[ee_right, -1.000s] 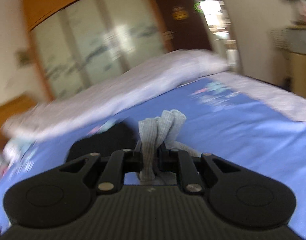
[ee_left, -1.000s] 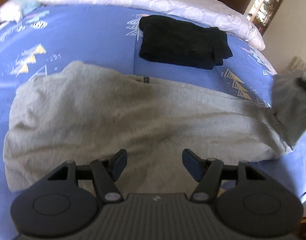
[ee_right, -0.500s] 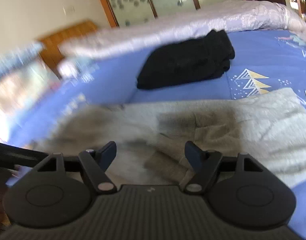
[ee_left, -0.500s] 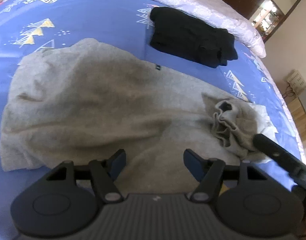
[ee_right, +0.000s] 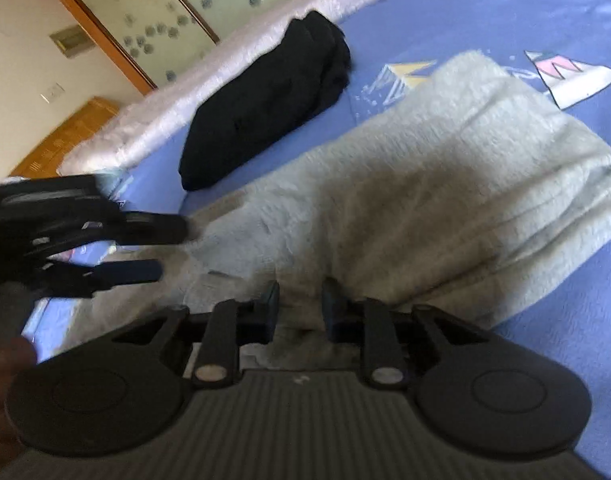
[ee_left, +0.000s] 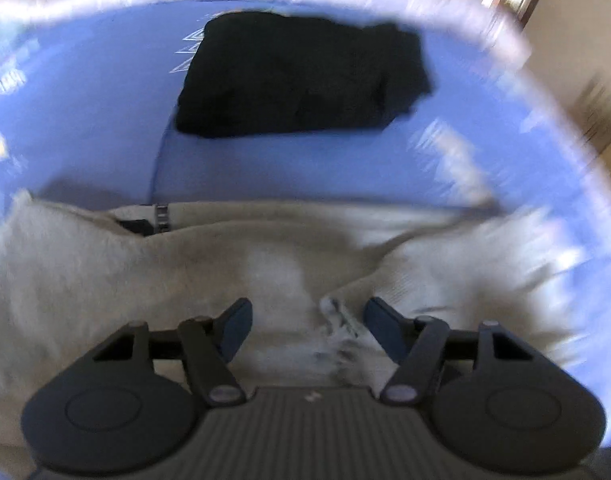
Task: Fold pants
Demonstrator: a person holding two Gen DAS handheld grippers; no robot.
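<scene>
Grey fleece pants lie across the blue bed sheet, one leg folded back over the rest. My left gripper hangs open just above them, with a ribbed cuff lying loose between its fingers. The right wrist view shows the same pants spread to the right. My right gripper is low on their near edge, and its jaws are closing with a ridge of the grey cloth filling the narrow gap. The left gripper shows at the left of that view, open, beside the cloth.
A folded black garment lies on the sheet behind the pants, also the black garment in the right wrist view. A pale quilt runs along the far bed edge. A wardrobe with frosted doors stands beyond it.
The right gripper let go of the raised pant leg, which now lies folded on the pants, then sank and narrowed on the near cloth. The left gripper slid right, over the cuff.
</scene>
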